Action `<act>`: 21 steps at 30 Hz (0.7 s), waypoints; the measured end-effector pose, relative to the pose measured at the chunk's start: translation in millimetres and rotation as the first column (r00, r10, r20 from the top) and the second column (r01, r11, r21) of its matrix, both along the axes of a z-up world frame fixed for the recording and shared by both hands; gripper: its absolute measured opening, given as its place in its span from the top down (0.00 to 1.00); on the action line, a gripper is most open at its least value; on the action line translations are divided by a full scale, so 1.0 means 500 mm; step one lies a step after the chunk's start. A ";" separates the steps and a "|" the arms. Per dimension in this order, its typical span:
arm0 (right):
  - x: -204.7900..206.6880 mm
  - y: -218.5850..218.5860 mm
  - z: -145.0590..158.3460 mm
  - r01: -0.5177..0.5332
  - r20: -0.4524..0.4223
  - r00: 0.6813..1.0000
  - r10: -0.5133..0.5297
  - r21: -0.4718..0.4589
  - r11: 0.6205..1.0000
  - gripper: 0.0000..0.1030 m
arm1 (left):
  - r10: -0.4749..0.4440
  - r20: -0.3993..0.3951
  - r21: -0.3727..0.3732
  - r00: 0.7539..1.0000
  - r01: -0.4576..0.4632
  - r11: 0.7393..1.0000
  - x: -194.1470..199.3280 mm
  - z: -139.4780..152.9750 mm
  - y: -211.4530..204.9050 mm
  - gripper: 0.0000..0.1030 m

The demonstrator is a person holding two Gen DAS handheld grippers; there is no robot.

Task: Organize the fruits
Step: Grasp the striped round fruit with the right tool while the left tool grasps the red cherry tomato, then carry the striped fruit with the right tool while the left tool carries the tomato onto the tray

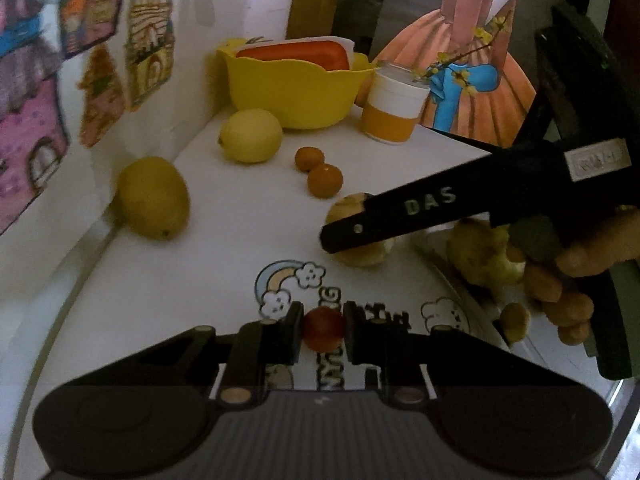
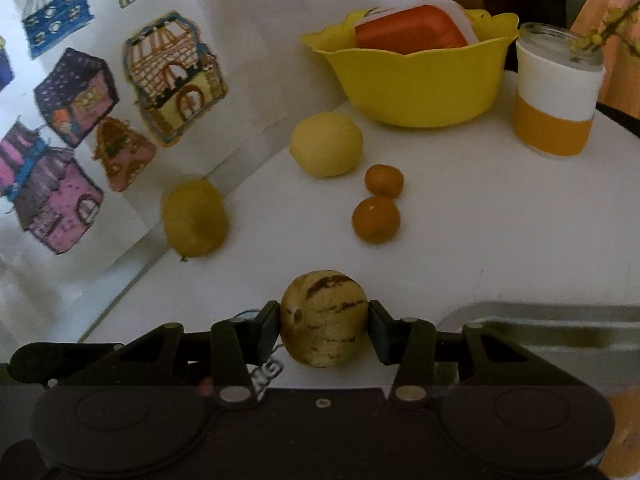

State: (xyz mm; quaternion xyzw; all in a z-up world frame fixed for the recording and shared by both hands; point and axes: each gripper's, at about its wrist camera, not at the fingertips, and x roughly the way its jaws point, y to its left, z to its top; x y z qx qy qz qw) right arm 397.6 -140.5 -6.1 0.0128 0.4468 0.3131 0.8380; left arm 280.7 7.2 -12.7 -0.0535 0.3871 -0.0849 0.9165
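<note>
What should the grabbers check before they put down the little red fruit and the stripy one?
1. Left gripper pinching the small red fruit: ok.
2. Right gripper squeezing the striped yellow fruit on both sides: ok.
3. Free table ahead of the right gripper: ok.
4. Two small oranges and two lemons out of the way: ok, they lie farther back.
5. Room in the yellow bowl: not ok, an orange-red box fills it.
6. Space left on the metal tray: cannot tell.
</note>
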 end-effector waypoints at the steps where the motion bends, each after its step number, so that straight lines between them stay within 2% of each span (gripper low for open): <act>1: -0.008 -0.003 0.004 -0.002 0.004 1.000 0.002 0.007 1.000 0.53 | 0.006 0.002 0.002 1.000 -0.006 1.000 -0.009 0.003 0.003 0.79; 11: -0.098 -0.041 0.067 -0.027 0.036 0.999 0.024 0.076 0.997 0.53 | 0.039 0.025 0.001 0.999 -0.040 0.999 -0.068 0.046 0.010 0.79; 15: -0.144 -0.075 0.106 -0.023 0.077 0.997 0.017 0.076 0.997 0.53 | 0.039 0.050 0.020 0.998 -0.040 0.999 -0.092 0.068 -0.010 0.79; 21: -0.212 -0.152 0.145 0.016 0.118 0.993 -0.025 0.076 0.997 0.53 | 0.006 0.073 -0.008 0.997 -0.006 1.000 -0.123 0.090 -0.064 0.79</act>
